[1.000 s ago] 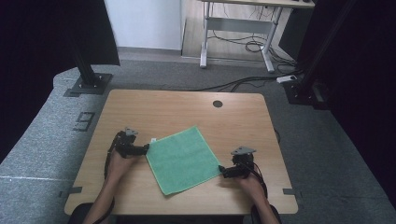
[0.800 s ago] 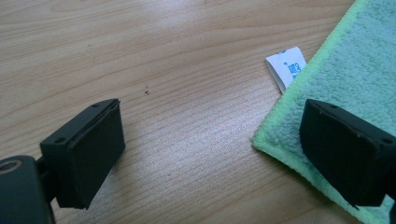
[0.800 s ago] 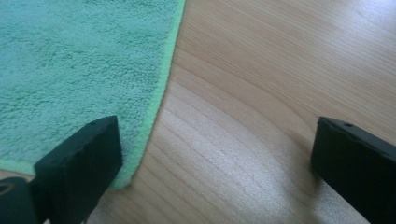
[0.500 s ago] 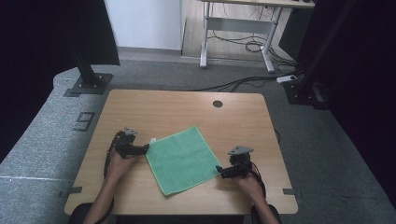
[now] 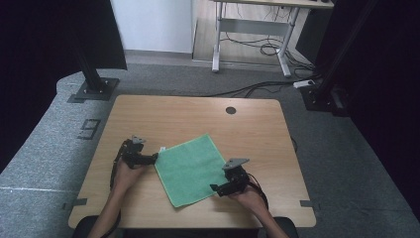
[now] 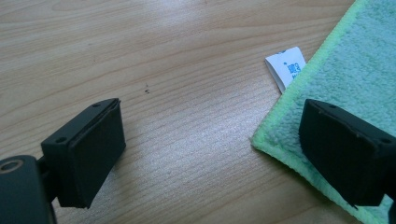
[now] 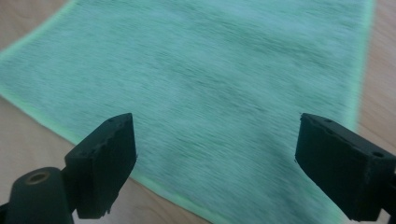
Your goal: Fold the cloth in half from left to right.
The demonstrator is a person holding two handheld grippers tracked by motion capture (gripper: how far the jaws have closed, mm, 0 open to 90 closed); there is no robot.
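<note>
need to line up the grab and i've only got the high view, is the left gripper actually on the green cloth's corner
Observer: No. In the left gripper view the left gripper is open, with one jaw over the cloth near its corner and the other over bare table. The pads aren't pressing on it.
Operator: what's the white bit by that edge
Observer: A small white tag with blue print, sticking out from under the cloth's hem.
Operator: and the right one
Observer: The right gripper is open above the cloth, its jaws just closing a little, nothing pinched between them; one jaw sits near the hem.
</note>
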